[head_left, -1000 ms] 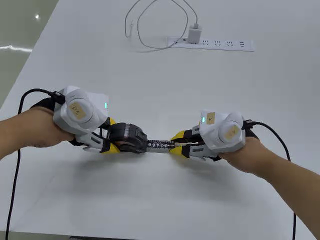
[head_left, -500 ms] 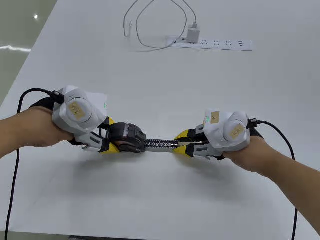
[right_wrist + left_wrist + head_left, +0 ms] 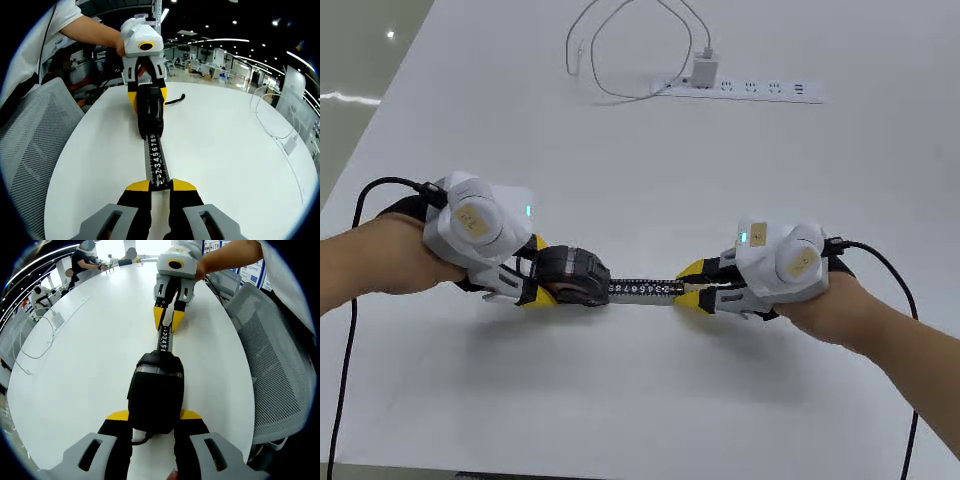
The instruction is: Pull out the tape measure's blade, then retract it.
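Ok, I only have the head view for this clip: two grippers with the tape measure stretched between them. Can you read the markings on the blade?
Observer: Yes. In the right gripper view the blade shows single numerals running up to 9, which sits at the mouth of the case.
Operator: What does the right gripper have hold of?
Observer: The right gripper is shut on the blade's free end, with a yellow jaw tip on either side of it.
Operator: And is the case clamped or loose?
Observer: Clamped. In the left gripper view the left gripper has its jaws against both sides of the case's rear.
Operator: Anything beside the table?
Observer: A grey mesh chair stands at the edge of the table.
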